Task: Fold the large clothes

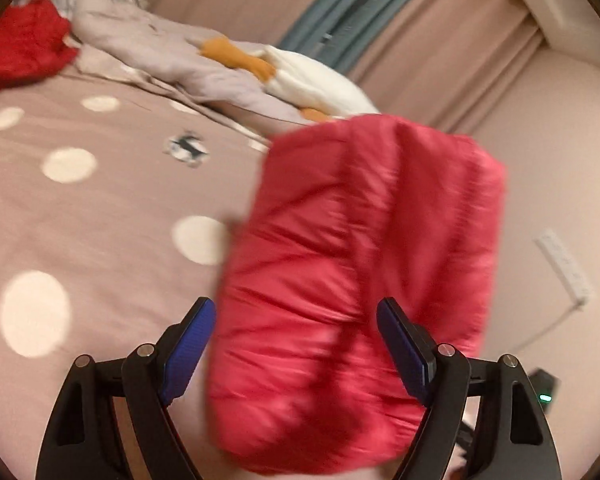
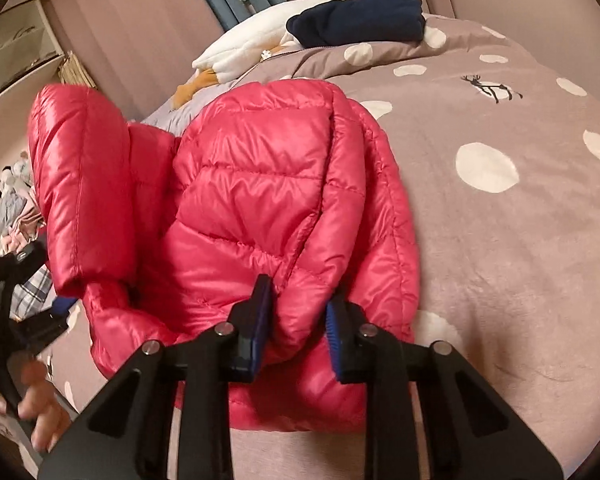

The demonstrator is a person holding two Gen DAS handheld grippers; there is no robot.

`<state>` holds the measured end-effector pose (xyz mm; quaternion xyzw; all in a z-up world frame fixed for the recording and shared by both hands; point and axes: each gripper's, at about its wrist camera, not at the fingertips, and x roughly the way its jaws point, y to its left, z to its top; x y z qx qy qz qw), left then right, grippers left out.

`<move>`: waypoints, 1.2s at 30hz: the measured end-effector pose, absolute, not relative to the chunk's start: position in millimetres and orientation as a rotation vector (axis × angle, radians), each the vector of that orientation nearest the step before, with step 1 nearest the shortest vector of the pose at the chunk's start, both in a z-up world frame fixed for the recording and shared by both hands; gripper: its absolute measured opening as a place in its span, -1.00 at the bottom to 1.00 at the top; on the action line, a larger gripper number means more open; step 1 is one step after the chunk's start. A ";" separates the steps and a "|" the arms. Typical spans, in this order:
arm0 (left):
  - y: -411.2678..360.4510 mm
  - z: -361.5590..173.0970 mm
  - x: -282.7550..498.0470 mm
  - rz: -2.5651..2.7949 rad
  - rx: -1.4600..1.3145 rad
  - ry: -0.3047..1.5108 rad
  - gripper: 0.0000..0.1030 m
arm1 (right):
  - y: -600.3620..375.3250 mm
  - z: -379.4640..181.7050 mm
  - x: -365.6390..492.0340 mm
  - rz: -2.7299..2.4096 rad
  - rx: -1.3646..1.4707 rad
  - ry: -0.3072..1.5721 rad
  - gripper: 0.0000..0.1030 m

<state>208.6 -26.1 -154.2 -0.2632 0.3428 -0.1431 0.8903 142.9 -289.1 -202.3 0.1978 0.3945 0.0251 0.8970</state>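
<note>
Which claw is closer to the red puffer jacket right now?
Right. The right claw is clamped on the jacket. The left claw is open, its fingers straddling a blurred fold without gripping.

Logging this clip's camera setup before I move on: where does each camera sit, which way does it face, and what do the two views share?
Left wrist: on the left tongs, facing along open blue pads over the red puffer jacket and dotted bedspread; no hand visible.
Right wrist: on the right tongs, pads pinching the red puffer jacket; a hand shows lower left.
Shared: jacket, bedspread, white plush toy.
</note>
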 end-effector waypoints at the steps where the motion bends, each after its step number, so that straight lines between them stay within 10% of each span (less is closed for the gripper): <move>1: -27.8 -155.7 211.0 -0.271 -0.540 0.714 0.58 | -289.6 -202.2 141.9 0.052 0.411 0.818 -0.54; 20: -58.8 -174.5 246.3 -0.100 -0.253 0.736 0.58 | -302.8 -198.2 110.6 -0.057 0.342 0.829 -0.28; 30: -70.4 -170.4 244.9 -0.159 -0.289 0.743 0.52 | -275.3 -88.1 114.9 0.099 0.352 0.434 0.16; 36: -89.5 -167.3 238.5 -0.196 -0.194 0.721 0.50 | -235.6 -89.2 188.4 0.185 0.237 0.466 0.02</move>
